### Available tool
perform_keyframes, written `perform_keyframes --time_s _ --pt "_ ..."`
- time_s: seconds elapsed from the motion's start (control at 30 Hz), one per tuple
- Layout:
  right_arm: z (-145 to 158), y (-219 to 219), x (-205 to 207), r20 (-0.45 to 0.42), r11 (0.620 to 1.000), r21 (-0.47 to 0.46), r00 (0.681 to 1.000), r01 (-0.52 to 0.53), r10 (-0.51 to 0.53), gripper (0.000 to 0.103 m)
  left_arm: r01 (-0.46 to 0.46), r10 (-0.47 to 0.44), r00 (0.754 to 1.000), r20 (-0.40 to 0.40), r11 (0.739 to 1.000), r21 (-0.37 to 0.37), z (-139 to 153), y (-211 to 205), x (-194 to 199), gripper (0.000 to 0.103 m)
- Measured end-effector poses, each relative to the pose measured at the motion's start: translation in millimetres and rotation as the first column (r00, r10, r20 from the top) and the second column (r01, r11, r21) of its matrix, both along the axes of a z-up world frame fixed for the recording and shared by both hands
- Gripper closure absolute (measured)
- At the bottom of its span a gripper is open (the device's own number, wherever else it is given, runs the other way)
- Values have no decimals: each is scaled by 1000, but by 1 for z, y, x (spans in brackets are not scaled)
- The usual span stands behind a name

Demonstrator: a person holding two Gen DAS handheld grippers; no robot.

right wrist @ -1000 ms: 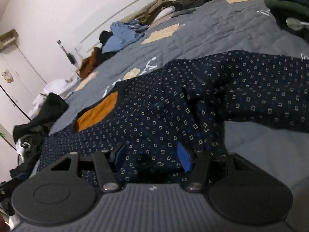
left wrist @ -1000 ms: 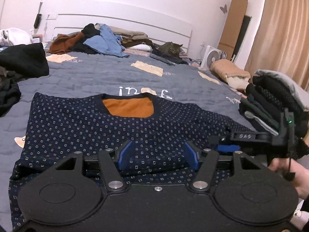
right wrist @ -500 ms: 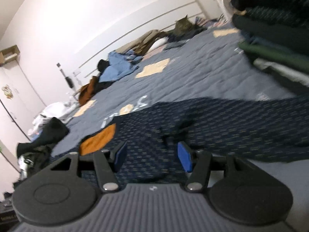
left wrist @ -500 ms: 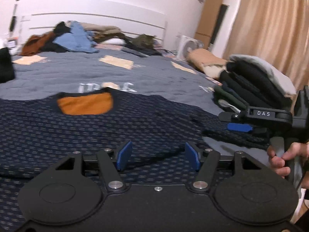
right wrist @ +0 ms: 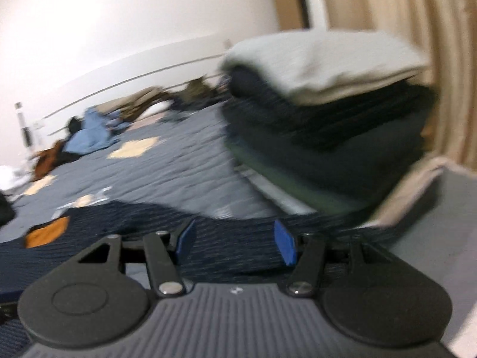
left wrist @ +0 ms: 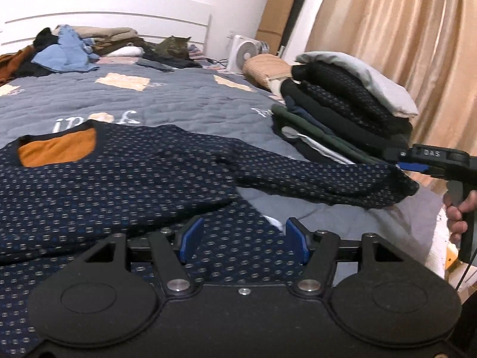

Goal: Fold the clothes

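A navy dotted sweater (left wrist: 119, 185) with an orange neck lining lies flat on the grey quilt; it also shows blurred in the right wrist view (right wrist: 226, 253). Its right sleeve (left wrist: 322, 179) stretches out to the right. My left gripper (left wrist: 243, 240) is open, low over the sweater's lower hem. My right gripper (right wrist: 235, 243) is open in its own view, over the sleeve; in the left wrist view (left wrist: 411, 165) it sits at the sleeve's cuff end.
A stack of folded clothes (left wrist: 342, 113) stands at the bed's right edge, close beyond the sleeve. Unfolded clothes (left wrist: 68, 56) and a cat (left wrist: 174, 47) lie by the headboard. A fan (left wrist: 247, 53) and curtains (left wrist: 402, 29) are on the right.
The right gripper moved right along the sleeve toward the cuff, and the sleeve now lies stretched out. The left view swung right. Both grippers stayed open.
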State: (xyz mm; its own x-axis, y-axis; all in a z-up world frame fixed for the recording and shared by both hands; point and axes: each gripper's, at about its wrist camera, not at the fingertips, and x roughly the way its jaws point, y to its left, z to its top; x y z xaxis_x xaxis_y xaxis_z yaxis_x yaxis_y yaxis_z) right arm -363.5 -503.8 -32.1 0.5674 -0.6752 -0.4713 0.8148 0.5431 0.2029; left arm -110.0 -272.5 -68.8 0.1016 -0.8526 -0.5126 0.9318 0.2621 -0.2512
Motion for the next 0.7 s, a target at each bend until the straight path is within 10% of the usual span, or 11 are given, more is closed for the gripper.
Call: perform_keyframes --time_s 0.33,0.7 --pt "-5 -26 -89 -9 985 -26 985 173 -173 44 67 -66 998 9 998 -11 3 -17 -29 43" --pt "-24 -39 -68 48 994 75 996 75 -79 46 59 -59 998 21 998 2 2 -18 -30 42"
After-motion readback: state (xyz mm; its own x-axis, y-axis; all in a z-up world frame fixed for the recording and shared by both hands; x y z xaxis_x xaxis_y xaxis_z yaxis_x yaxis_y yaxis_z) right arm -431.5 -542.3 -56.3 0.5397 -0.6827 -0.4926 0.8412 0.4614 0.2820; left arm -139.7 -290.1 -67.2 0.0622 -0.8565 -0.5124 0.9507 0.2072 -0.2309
